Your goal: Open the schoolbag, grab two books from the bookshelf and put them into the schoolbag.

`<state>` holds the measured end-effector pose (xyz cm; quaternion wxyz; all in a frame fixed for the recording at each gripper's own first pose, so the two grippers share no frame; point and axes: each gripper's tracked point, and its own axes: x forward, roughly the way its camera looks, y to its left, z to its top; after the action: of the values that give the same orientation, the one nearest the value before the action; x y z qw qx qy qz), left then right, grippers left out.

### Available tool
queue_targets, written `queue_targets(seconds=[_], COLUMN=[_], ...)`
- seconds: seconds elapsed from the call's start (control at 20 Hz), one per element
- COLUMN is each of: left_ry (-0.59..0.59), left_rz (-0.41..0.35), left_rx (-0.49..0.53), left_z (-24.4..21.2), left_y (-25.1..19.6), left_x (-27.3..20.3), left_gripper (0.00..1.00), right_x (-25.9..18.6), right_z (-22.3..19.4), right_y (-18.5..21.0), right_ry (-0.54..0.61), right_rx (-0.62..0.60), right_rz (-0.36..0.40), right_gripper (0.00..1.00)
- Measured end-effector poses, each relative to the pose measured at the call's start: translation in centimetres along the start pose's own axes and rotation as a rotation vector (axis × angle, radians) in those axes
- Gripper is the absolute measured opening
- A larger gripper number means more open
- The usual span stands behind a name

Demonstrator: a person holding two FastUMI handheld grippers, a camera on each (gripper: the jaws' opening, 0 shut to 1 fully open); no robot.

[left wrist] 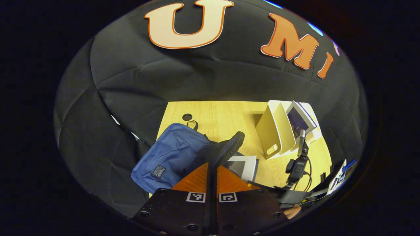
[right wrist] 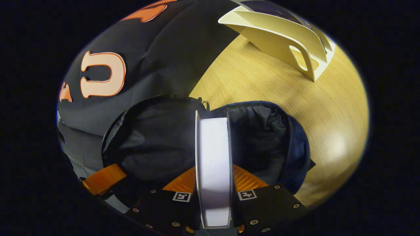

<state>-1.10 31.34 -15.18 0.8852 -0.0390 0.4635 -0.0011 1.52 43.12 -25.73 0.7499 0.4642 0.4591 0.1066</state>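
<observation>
With the schoolbag (right wrist: 157, 141) unzipped, the left gripper (left wrist: 211, 170) pinches its flap (left wrist: 226, 147) up while the right gripper (right wrist: 213, 183) clamps a book (right wrist: 213, 164) at the bag's mouth, other books (left wrist: 300, 119) waiting in the bookshelf (left wrist: 275, 131) beyond it.

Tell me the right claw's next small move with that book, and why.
Probably ease it forward and down. The right claw is clamped on the book, whose far edge stands at the schoolbag mouth, while the left claw grips the bag's edge, holding it open.
</observation>
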Motion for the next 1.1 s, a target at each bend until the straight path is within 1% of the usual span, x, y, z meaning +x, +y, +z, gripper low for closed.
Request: queue_targets(seconds=[0.05, 0.1, 0.2, 0.3, 0.4, 0.45, 0.5, 0.55, 0.6, 0.65, 0.7, 0.75, 0.8, 0.9, 1.0, 1.1], left_ry=[0.004, 0.008, 0.014, 0.012, 0.01, 0.012, 0.013, 0.011, 0.011, 0.006, 0.007, 0.007, 0.012, 0.02, 0.023, 0.029], left_rz=[-0.009, -0.016, -0.027, -0.027, -0.03, -0.029, -0.03, -0.031, -0.031, -0.028, -0.023, -0.026, -0.025, -0.029, -0.029, -0.025], left_rx=[-0.005, -0.006, -0.015, -0.015, -0.02, -0.023, -0.027, -0.03, -0.033, -0.032, -0.032, -0.035, -0.04, -0.043, -0.043, -0.041], left_z=[-0.2, -0.4, -0.6, -0.6, -0.6, -0.8, -0.8, -0.9, -0.9, -0.8, -0.9, -0.9, -1.1, -1.4, -1.6, -1.7], left_y=[-0.2, -0.4, -0.7, -0.8, -0.9, -1.0, -1.0, -0.9, -1.0, -0.9, -0.8, -0.9, -0.9, -1.2, -1.3, -1.5], left_x=[0.1, 0.2, 0.2, 0.0, 0.2, 0.2, 0.2, 0.3, 0.3, 0.2, 0.1, 0.2, 0.3, 0.5, 0.7, 1.0], left_gripper=[0.01, 0.01, 0.0, 0.01, 0.01, 0.0, 0.0, 0.01, 0.01, 0.01, 0.01, 0.01, 0.01, 0.01, 0.01, 0.01], right_x=[0.7, 1.2, 2.1, 3.0, 3.9, 3.7, 3.6, 3.2, 2.9, 2.2, 1.7, 0.8, 0.1, -1.4, -2.5, -3.6], right_z=[-0.3, -0.5, -0.7, -1.0, -2.4, -3.5, -4.2, -4.5, -4.2, -4.0, -3.3, -2.9, -2.1, -0.4, 0.9, 1.9], right_y=[0.0, 0.1, 0.2, 0.1, 0.0, -0.7, -1.0, -1.3, -0.9, -1.0, -1.2, -1.2, -1.0, -1.4, -1.5, -2.1], right_ry=[0.005, 0.01, 0.003, 0.021, 0.091, 0.147, 0.181, 0.189, 0.18, 0.177, 0.179, 0.173, 0.157, 0.111, 0.086, 0.072], right_rx=[0.01, 0.024, 0.058, 0.069, 0.078, 0.08, 0.079, 0.065, 0.046, 0.009, -0.031, -0.061, -0.082, -0.111, -0.138, -0.17], right_rz=[0.005, 0.015, 0.035, 0.041, 0.041, 0.017, 0.009, -0.009, -0.009, -0.028, -0.037, -0.041, -0.039, -0.052, -0.054, -0.075], right_gripper=[0.32, 0.37, 0.37, 0.38, 0.4, 0.41, 0.48, 0.55, 0.51, 0.73, 0.83, 0.73, 0.96, 0.97, 0.97, 0.97])
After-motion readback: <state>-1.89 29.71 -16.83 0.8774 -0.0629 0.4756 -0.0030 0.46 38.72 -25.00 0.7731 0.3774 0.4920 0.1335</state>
